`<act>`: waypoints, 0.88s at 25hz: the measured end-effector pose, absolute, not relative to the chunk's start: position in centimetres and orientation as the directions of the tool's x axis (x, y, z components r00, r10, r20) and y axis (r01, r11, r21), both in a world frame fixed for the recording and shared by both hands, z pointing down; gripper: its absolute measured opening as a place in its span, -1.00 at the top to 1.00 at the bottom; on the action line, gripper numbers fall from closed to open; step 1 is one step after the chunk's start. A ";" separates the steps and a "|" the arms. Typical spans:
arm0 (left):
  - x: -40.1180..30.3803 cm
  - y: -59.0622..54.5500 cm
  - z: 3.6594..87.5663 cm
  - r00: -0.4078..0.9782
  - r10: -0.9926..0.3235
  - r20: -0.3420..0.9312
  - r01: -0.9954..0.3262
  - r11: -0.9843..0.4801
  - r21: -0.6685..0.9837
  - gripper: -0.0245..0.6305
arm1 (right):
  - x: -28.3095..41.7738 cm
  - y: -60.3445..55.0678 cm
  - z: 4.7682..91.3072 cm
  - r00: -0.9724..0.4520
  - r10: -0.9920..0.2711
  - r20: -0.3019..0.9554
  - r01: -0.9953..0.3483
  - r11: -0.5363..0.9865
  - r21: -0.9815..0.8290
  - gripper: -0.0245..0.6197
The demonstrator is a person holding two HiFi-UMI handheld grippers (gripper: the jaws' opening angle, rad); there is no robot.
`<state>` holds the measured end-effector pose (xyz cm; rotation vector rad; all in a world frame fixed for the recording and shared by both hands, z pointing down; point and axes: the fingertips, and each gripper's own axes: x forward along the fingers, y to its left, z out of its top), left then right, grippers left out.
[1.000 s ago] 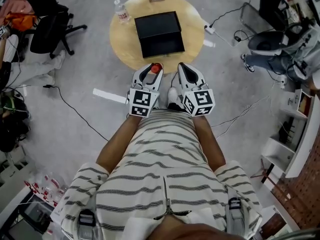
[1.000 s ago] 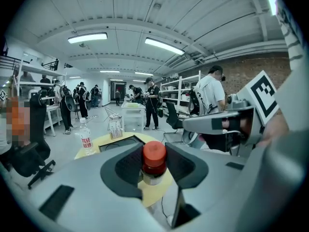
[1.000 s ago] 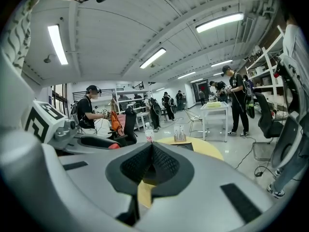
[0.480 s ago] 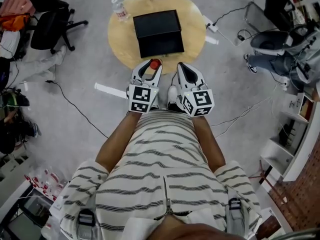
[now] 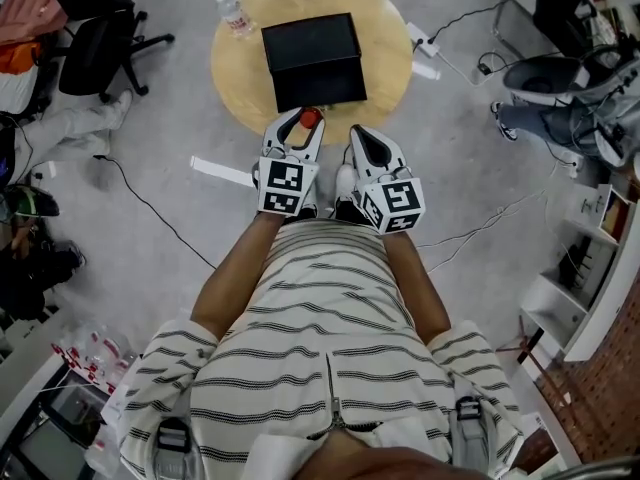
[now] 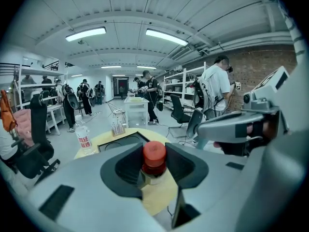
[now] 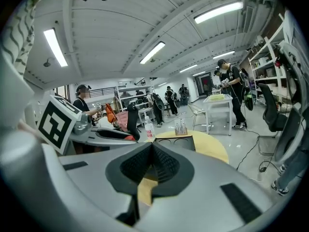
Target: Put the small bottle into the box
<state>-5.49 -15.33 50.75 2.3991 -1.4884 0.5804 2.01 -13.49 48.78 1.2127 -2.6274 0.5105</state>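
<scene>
Small bottle [image 5: 311,118] in left gripper [image 5: 303,126] nearer round table [image 5: 240,78], black box [image 5: 315,58], grey floor [image 5: 480,138]

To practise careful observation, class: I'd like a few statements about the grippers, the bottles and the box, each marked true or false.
1. The left gripper holds a small bottle with a red cap. True.
2. The small bottle lies inside the box. False: it is between the left gripper's jaws, outside the box.
3. The right gripper has its jaws together with nothing between them. True.
4. The water bottle stands inside the box. False: it stands on the round table, beside the box.
</scene>
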 end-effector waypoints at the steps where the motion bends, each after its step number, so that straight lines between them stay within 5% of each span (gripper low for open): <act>1: -5.4 -15.6 50.9 0.397 -0.791 0.465 -0.897 -0.441 0.015 0.45 | 2.1 -13.5 48.9 -0.643 -0.694 0.324 -0.765 0.603 -0.226 0.87; 22: -6.0 -20.3 54.9 0.374 -0.750 0.545 -0.905 -0.424 0.038 0.45 | 2.0 -15.4 50.4 -0.641 -0.682 0.351 -0.767 0.589 -0.256 0.87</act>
